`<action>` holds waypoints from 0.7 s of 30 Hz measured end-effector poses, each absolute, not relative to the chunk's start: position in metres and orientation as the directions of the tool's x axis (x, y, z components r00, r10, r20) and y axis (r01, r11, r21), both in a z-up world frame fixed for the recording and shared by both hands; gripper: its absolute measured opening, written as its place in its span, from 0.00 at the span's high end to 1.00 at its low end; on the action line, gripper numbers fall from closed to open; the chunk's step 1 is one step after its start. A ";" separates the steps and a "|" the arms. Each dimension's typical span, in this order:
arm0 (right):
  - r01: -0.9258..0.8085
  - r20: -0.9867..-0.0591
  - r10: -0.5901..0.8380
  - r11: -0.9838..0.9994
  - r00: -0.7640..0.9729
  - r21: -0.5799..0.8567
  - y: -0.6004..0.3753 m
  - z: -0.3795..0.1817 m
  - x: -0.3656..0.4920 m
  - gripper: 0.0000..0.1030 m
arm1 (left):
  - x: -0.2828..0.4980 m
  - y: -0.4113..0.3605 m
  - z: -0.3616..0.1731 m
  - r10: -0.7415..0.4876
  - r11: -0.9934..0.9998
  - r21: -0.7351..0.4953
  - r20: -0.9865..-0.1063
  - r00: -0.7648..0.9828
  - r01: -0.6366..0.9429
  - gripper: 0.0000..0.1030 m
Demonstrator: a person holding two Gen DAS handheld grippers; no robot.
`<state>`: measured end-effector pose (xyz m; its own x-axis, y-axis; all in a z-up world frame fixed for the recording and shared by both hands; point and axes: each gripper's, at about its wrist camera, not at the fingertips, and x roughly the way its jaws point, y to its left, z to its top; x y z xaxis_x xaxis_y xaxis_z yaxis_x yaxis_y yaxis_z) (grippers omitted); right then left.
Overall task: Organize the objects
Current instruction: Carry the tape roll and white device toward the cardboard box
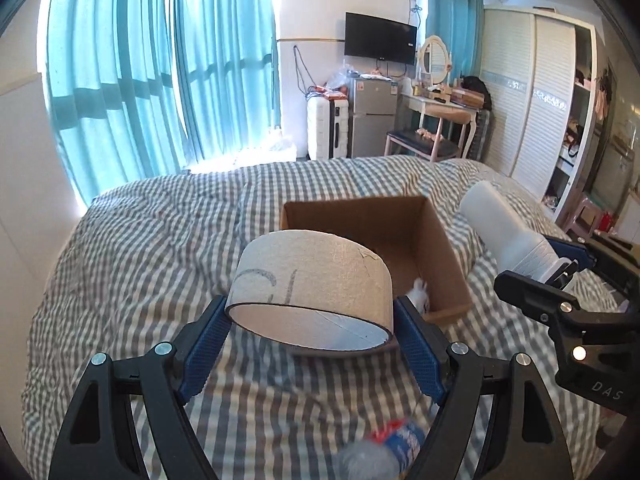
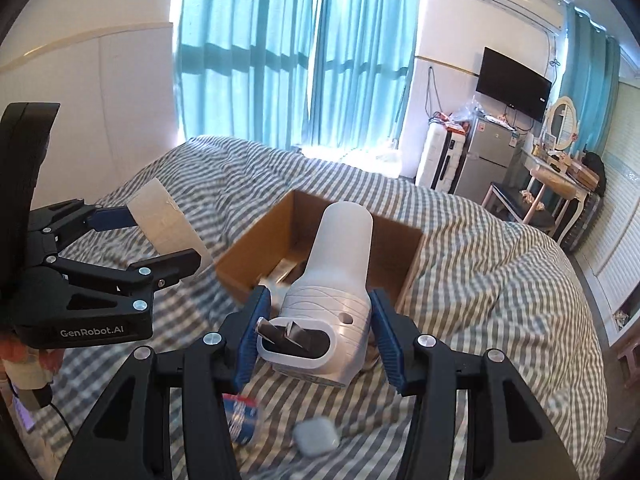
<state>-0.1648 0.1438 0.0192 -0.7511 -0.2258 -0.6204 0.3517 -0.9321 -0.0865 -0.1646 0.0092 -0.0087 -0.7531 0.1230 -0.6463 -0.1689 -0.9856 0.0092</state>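
The left gripper (image 1: 310,322) has its jaws pinching a cardboard ring (image 1: 310,280), an empty tape core by the look of it, across its width and above the bed (image 1: 140,248). The right gripper (image 2: 316,330) has its jaws pressed on the base of a white plug-in device (image 2: 334,272), prongs facing the camera, its rounded top leaning toward the box (image 2: 404,248).

The box sits open on the striped bedding just ahead of both loads; something pale already lies in its near corner, too small to identify. A blue-and-red packet (image 2: 242,416) and a small grey pebble-shaped case (image 2: 316,434) lie on the bed below the jaws.

The risks, as I judge them: the ring is thin-walled and could buckle or spring out under a hard squeeze. The device is held low and is top-heavy, so it may pivot and slip. Both grippers converge on one opening, so they could collide, and the soft bedding could let a nudged box tip.
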 end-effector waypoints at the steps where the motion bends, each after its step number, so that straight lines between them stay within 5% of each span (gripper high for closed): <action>1: 0.350 -0.621 -0.223 -0.933 -0.751 -0.089 0.145 0.020 -0.174 0.51 | -0.173 0.009 -0.008 0.123 -0.986 0.009 -0.648 -0.752 -0.169 0.19; 21: 0.324 -0.721 -0.197 -0.945 -0.665 -0.041 0.162 -0.049 -0.329 0.51 | -0.302 0.041 -0.085 0.185 -0.957 0.015 -0.735 -0.652 -0.289 0.19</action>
<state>-0.3286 0.1618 -0.0491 -0.6649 -0.1966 -0.7206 0.3242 -0.9451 -0.0413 -0.3016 0.0410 -0.0847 -0.6518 0.1854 -0.7354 -0.2887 -0.9573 0.0146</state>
